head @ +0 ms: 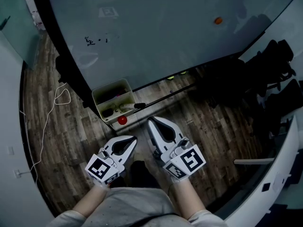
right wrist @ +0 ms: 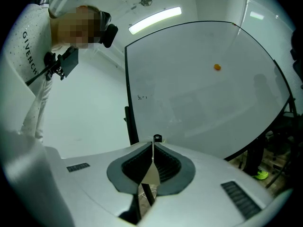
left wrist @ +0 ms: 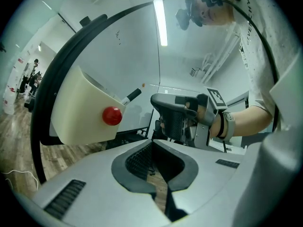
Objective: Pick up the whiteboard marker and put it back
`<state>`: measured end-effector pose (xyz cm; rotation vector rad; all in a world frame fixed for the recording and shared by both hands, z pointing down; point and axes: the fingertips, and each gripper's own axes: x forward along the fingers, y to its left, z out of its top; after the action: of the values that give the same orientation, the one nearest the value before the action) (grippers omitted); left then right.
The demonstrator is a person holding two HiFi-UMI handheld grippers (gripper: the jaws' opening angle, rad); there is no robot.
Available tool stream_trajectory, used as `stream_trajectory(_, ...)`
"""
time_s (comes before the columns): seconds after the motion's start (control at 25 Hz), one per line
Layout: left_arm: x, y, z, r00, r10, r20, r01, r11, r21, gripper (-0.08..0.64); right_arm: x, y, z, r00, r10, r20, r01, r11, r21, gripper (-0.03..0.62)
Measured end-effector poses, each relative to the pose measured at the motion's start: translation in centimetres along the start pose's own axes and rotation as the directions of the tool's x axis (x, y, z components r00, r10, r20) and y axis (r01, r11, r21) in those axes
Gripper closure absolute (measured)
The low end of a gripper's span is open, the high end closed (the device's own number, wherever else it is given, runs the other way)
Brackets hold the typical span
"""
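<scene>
A whiteboard marker [head: 132, 106] with a pale body and a black cap lies across the front of a cream tray [head: 111, 88] under the whiteboard. In the left gripper view the marker [left wrist: 132, 95] pokes up out of the tray [left wrist: 80, 108]. My right gripper [head: 150, 121] points at the tray from just short of it. Its jaws [right wrist: 152, 144] are together, and only the marker's black cap [right wrist: 156, 138] shows just past the tips, with nothing visible between the pads. My left gripper [head: 134, 138] hangs a little lower and to the left, with its jaws [left wrist: 152, 142] shut and empty.
A red knob [head: 122, 120] sits on the tray's front wall. The whiteboard [head: 165, 32] carries an orange magnet [head: 218, 20] and a small scribble. Black bags [head: 270, 74] crowd the floor at the right. A white cable [head: 47, 122] trails over the wooden floor at the left.
</scene>
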<state>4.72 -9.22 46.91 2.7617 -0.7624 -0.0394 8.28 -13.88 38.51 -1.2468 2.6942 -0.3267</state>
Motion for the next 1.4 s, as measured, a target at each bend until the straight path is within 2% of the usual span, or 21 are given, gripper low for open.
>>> stream_trajectory(0.72,-3.6,-1.3,2.8,0.999,0.022,0.042,-0.024,0.999,0.041,0.545,-1.4,5.2,1.8,0.999,0.051,-0.015,-0.052,0.995,-0.081,0.572)
stream_trajectory(1.4,-7.0,-1.5,4.8,0.996,0.040,0.075,-0.045,0.997,0.055,0.545,-0.9,9.7,1.8,0.994,0.095,-0.044,-0.100,0.987,-0.125,0.572)
